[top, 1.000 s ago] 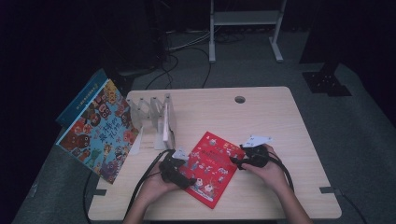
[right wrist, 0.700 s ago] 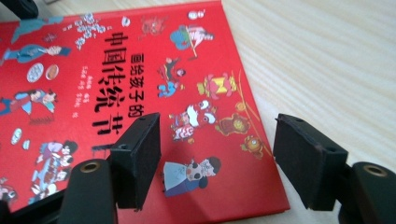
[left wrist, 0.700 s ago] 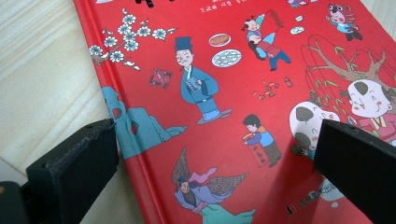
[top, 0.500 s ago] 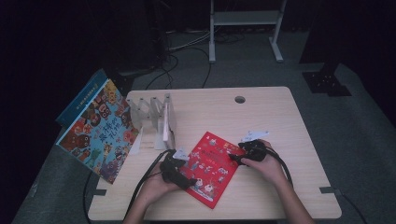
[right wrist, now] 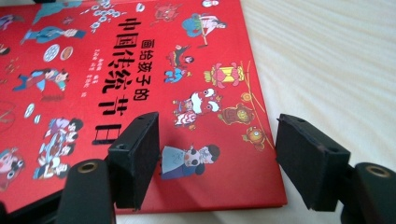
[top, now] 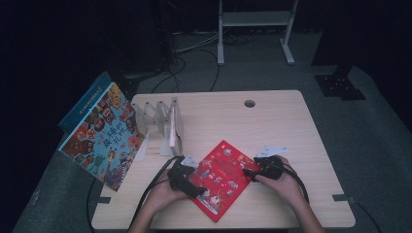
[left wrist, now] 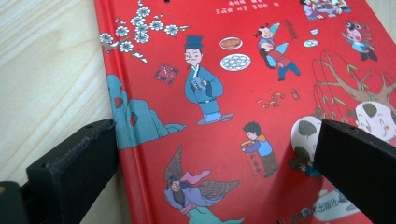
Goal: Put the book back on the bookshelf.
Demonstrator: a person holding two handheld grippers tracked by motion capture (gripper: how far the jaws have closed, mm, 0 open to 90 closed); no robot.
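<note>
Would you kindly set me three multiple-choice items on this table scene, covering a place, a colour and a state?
1. Where does the red picture book lie?
A. flat on the table
B. in the clear rack
C. on the floor

2. Its cover is mainly:
A. blue
B. red
C. green

3. The right gripper jaws stand:
A. clamped on the book
B. open over the book's corner
C. shut on a card

Answers: 1 A, the high view shows it flat between both grippers; 2 B, red in every view; 3 B, both pads stand apart above the cover.
</note>
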